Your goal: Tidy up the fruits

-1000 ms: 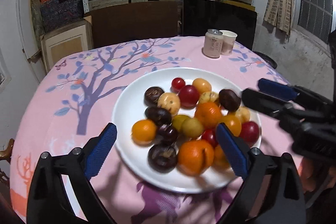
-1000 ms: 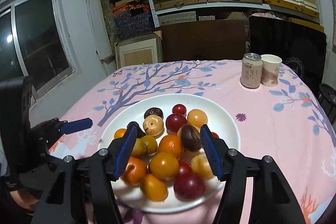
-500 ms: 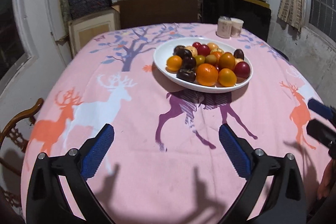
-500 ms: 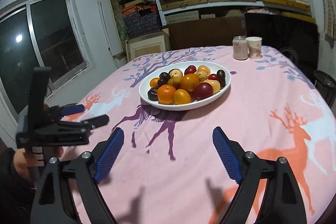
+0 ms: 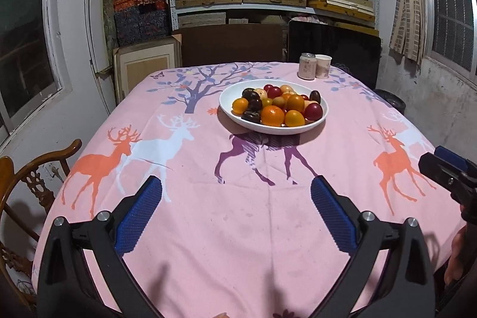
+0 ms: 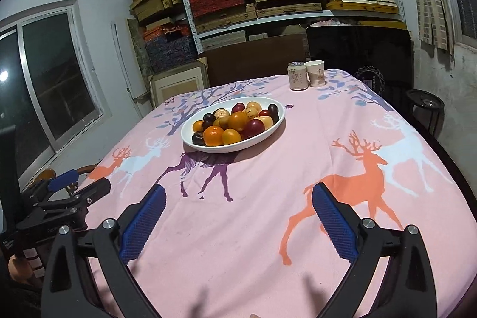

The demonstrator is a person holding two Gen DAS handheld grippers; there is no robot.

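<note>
From my left wrist camera the right tool (image 5: 447,166) is cut off at the frame edge, so I only catch one black finger and a blue pad; the right wrist view likewise shows just part of the left tool (image 6: 79,184) at the far left. My own left tool (image 5: 235,192) is spread wide with only bare cloth between its pads. The right tool (image 6: 238,198) is opening, nothing between its fingers either.

The fruits (image 5: 275,108) lie heaped in a white oval plate (image 5: 226,106), well ahead of both tools near the middle of the worktop (image 5: 238,228). The plate's long axis runs left to right in the left view. Several fruits hide behind the oranges in front.

Beyond the plate stand a can (image 6: 297,76) and a paper cup (image 6: 316,73), touching; their printing is too small for me to read.
</note>
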